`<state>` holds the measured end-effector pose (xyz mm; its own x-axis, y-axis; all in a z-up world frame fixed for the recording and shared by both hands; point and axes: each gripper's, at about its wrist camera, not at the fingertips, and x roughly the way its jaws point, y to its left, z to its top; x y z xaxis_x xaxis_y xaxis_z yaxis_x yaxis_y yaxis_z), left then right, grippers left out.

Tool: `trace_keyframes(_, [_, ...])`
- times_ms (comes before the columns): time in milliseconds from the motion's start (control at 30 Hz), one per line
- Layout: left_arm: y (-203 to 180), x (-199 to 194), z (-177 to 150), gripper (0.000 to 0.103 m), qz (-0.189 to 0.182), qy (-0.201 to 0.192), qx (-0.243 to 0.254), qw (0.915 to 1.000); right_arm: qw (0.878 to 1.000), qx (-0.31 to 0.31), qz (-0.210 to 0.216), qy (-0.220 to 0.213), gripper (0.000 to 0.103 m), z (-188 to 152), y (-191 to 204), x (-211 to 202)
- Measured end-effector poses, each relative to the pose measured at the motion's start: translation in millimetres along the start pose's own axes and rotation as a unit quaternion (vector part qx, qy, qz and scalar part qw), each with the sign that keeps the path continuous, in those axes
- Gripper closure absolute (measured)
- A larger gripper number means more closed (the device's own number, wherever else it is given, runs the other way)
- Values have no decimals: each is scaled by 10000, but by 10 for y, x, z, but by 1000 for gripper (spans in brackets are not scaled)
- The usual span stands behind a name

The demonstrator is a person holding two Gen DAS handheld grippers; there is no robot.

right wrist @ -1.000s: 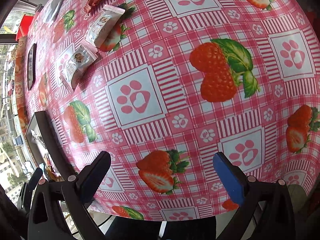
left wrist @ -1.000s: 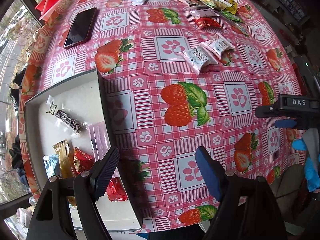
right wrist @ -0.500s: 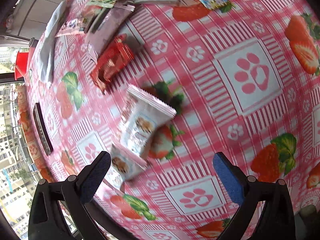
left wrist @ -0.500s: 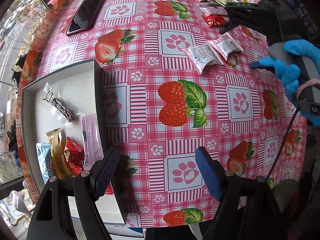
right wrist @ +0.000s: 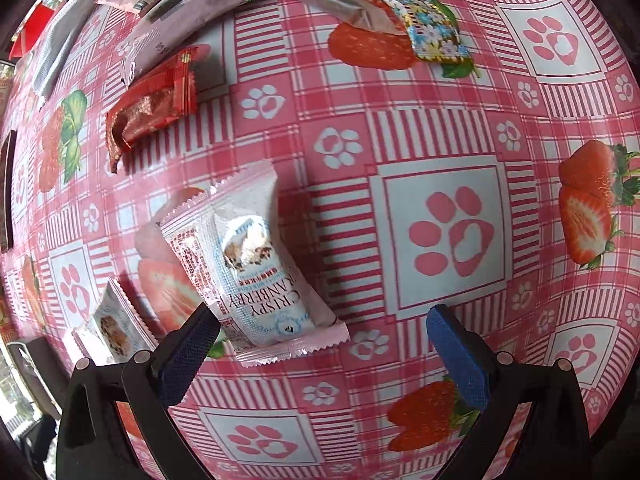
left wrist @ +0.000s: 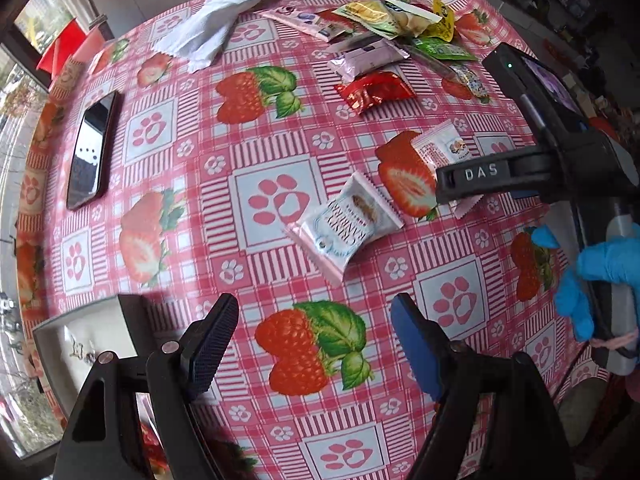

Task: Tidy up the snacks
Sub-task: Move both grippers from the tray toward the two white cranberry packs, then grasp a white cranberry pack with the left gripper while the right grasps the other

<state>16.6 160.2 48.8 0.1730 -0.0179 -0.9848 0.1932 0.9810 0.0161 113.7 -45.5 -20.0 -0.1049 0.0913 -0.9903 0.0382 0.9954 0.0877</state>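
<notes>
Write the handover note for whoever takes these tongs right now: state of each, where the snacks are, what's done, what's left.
Left tongs: open, empty, above bare tablecloth between the tray and the loose snacks.
Right tongs: open, empty, hovering at the nearer white cranberry pack; no grip on it yet.
Snacks: second white cranberry pack beside it, red packet further back, mixed pile at the far edge.
Tray: near left corner, mostly hidden behind the left tongs; a few wrappers in it.
Done: some snacks are in the tray.
Left: pick the two cranberry packs, then the red packet and pile.
</notes>
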Motion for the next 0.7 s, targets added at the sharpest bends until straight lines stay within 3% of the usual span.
trace_keyframes(200, [-227,370,390,21,162,-42,671,9976,9996,-275,-26,89,0,-60,-48,0])
trace_keyframes(300, [-230,510,467,21,213,4,727,9971,9985,-474,-59,252,0,83,281,99])
trace_keyframes(567, [-295,812,550,19,247,423,710,9963,9927,-1191,-134,-134,0,221,601,69])
trace_keyframes(633, [-279,812,570,28,128,477,576,9971,9909,-1316,-182,-204,8,198,696,54])
trace_keyframes(667, [-255,806,575,31,31,512,424,9978,9900,-1375,-177,-242,19,176,699,16])
trace_keyframes(700, [-215,790,585,39,-4,488,266,9985,9893,-1424,-163,-282,36,141,668,-49])
